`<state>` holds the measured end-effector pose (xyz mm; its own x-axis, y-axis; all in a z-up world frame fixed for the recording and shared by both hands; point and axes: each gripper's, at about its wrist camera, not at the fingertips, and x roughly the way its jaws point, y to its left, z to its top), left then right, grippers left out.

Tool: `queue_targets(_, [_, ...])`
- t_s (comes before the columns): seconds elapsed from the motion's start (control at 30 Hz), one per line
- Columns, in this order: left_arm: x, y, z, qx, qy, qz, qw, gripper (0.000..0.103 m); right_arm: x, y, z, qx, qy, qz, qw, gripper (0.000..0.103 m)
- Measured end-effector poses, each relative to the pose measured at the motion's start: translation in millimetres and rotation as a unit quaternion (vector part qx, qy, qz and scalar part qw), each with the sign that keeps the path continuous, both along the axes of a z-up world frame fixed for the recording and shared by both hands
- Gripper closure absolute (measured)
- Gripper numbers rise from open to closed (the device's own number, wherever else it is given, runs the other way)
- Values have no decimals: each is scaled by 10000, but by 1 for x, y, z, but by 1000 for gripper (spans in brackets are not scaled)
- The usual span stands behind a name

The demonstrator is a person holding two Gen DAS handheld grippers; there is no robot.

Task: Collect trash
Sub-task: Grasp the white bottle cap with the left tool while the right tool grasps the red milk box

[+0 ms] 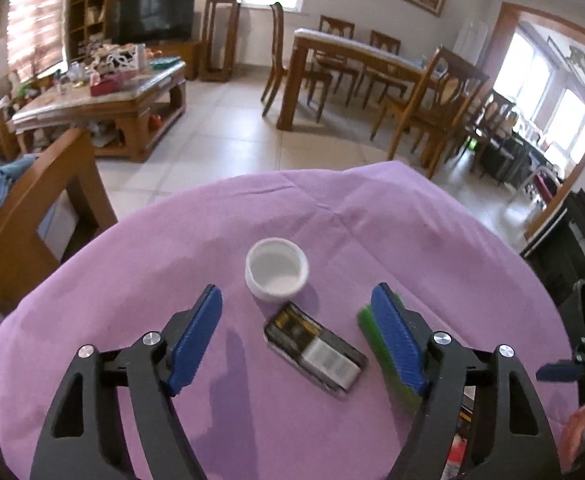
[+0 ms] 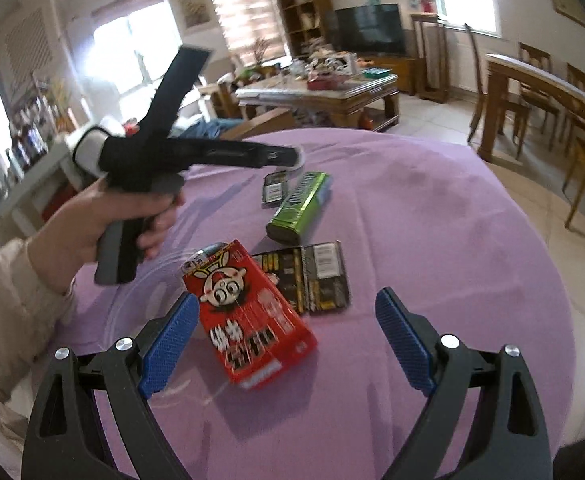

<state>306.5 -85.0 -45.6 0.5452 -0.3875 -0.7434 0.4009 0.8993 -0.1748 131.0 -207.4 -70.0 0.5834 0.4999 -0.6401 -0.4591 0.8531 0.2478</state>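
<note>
1. Cloth (image 1: 372,216): matt purple fabric, creased.
2. Cup (image 1: 276,270): smooth white plastic.
3. Red box (image 2: 248,312): glossy printed card.
4. Green pack (image 2: 298,208): shiny foil.
5. Pads (image 2: 402,340): textured blue plastic.

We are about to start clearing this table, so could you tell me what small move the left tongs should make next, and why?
Probably lower the left tongs a little and close on the small dark pack. It lies flat on the purple cloth between the open blue pads, which do not touch it; the white cup just beyond should be avoided.
</note>
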Motion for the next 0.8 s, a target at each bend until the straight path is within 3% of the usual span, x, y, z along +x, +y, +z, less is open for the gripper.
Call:
queue_targets(0.27, [31,-5,-12,99,86,-33,9999,64,0,26,-3,-410,71,515,9978,19])
queue_targets(0.3, [32,-4,-14,77,107,-15,9999,65,-1,26,-2,-395,76,535,9978,22])
queue_targets(0.37, [28,-4,-15,38,114,-8,9999,65,0,29,-2,-496,172,531,9972,47])
queue_targets(0.4, [28,-4,-15,38,111,2,9999,65,1,31,-4,-665,204,467,9965,51])
queue_targets(0.53, [23,1,-16,-18,98,51,9999,66,-1,34,-8,-816,252,435,9954,53])
queue_targets(0.8, [-35,13,14,-435,-289,-28,9986,66,-19,-2,11,290,271,79,9992,53])
